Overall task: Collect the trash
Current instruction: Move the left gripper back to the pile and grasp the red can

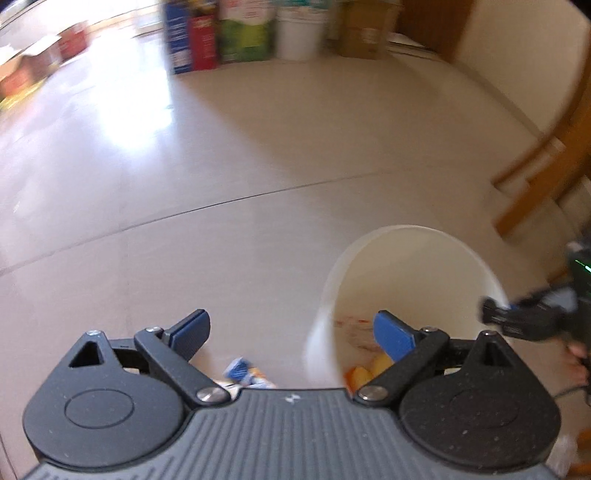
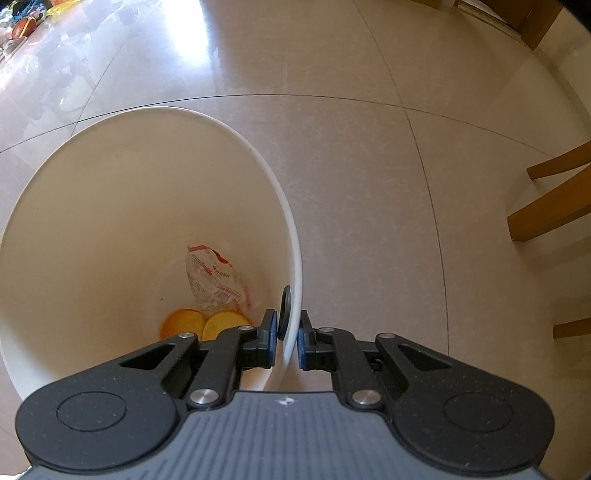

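Observation:
A white bucket [image 2: 110, 184] stands on the tiled floor. In it lie a clear wrapper with red print [image 2: 214, 280] and two round orange pieces [image 2: 184, 323]. My right gripper [image 2: 287, 341] is shut on the bucket's rim, one finger inside the wall and one outside, just below a black handle mount [image 2: 285, 314]. In the left wrist view the bucket [image 1: 406, 273] is at the right, with the right gripper [image 1: 517, 319] on its far rim. My left gripper [image 1: 291, 332] is open and empty. Below it, a blue and white wrapper [image 1: 242, 371] lies on the floor, left of the bucket.
Wooden chair legs [image 2: 546, 214] stand to the right of the bucket, also seen as chair legs [image 1: 532, 184] in the left wrist view. Coloured boxes [image 1: 199, 40] and another white pail [image 1: 299, 33] line the far wall. A hand [image 1: 578, 360] holds the right gripper.

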The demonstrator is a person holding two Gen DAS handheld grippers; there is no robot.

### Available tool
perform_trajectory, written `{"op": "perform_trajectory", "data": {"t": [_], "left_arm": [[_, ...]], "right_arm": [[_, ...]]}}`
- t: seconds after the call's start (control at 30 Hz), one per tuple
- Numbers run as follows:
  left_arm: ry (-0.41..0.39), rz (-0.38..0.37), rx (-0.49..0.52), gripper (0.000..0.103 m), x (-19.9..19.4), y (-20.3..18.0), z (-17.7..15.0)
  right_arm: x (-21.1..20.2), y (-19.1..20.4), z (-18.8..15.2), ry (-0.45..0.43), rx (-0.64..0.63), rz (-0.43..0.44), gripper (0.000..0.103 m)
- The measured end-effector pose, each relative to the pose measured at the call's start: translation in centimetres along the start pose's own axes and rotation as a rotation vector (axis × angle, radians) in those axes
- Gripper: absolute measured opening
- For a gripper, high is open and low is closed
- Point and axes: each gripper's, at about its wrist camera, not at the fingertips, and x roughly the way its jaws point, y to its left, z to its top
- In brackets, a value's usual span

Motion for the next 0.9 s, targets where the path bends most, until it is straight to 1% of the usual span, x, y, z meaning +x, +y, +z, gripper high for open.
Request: {"op": "perform_trajectory", "data": {"t": [0.03,0.13,0.3,0.4,0.47,0.6,0.67,0.7,0.8,0.9], "left_arm": [[0.006,0.011,-0.032,0.095,0.3,1.2,0.2],[0.028,0.048,-0.141,0.095,0.9,5.0,-0.8],[0.063,0.136,-0.293,0.095,2.8,10.3,-4.1],[0.079,0.173,-0.378,0.095,4.1,13.1,-6.3],[0.108,0.198,-0.435,0.095,5.2,14.5,-8.1],[0.179,0.24,-0.504,0.095,8.0,17.2,-11.7],[0.206,0.254,-0.543,0.091,9.3,18.4,-13.2],[0.217,0.263,-0.565,0.091,10.0,19.0,-13.9],[0.247,0.26,-0.626,0.09,12.1,19.9,-15.7],[0.26,0.264,-0.679,0.085,13.5,20.7,-16.9]], "right_arm": [[0.0,0.0,0.0,0.0,-0.002,-0.001,0.013],[0.0,0.1,0.1,0.001,-0.003,-0.004,0.013],[0.0,0.3,0.2,0.002,0.0,-0.007,0.013],[0.0,0.4,0.2,0.002,0.002,-0.012,0.013],[0.0,0.5,0.3,0.003,0.003,-0.015,0.013],[0.1,0.7,0.3,0.006,0.001,-0.025,0.013],[0.2,0.8,0.3,0.007,0.001,-0.031,0.013],[0.3,0.9,0.3,0.009,0.002,-0.033,0.013],[0.4,1.2,0.5,0.014,0.0,-0.043,0.014],[0.5,1.5,0.5,0.015,-0.007,-0.053,0.014]]}}
